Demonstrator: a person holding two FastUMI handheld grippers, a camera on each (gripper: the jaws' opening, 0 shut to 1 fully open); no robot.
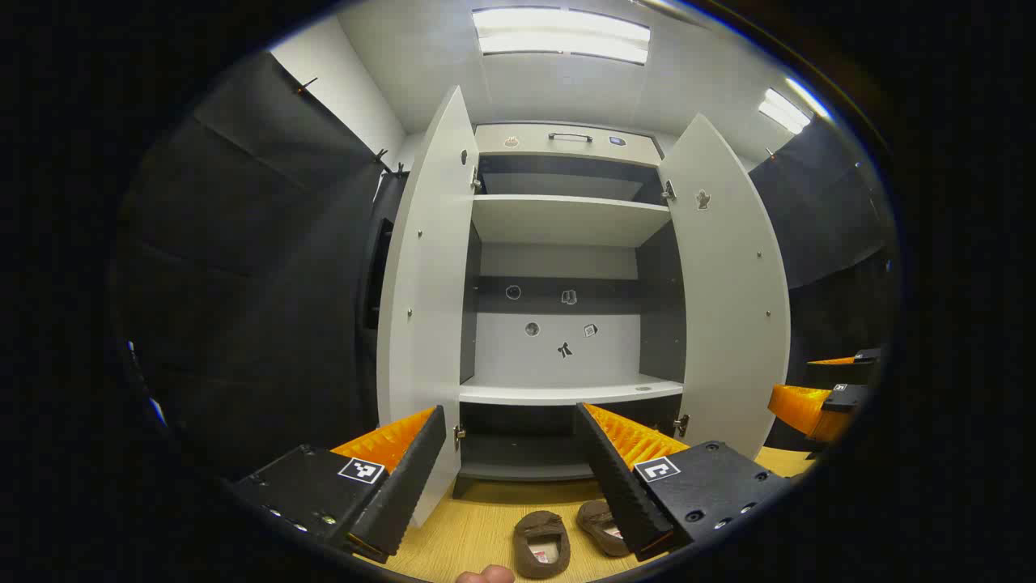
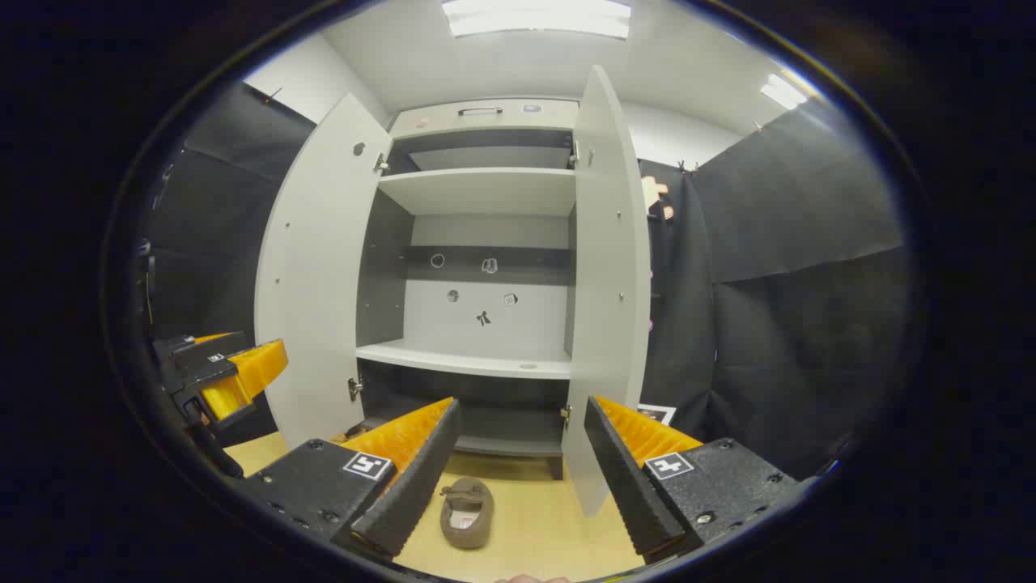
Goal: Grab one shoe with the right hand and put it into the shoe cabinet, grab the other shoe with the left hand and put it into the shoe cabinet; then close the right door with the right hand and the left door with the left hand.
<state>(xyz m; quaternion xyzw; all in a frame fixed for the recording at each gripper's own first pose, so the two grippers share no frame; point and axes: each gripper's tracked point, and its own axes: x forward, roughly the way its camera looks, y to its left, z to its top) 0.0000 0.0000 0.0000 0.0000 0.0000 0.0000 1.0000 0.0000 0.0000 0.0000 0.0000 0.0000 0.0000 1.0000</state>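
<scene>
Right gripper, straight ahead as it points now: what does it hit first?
Likely nothing soon. The right gripper is open and points into the open shoe cabinet, toward its lower compartment. The brown shoe lies on the floor below that line. The right door stands just right of it; depth unclear.

The shoe cabinet [image 1: 566, 324] stands with both doors swung wide, its middle shelf [image 1: 571, 393] bare and open to the front. Two shoes [image 1: 541, 544] lie on the floor just before it, between the doors.
</scene>
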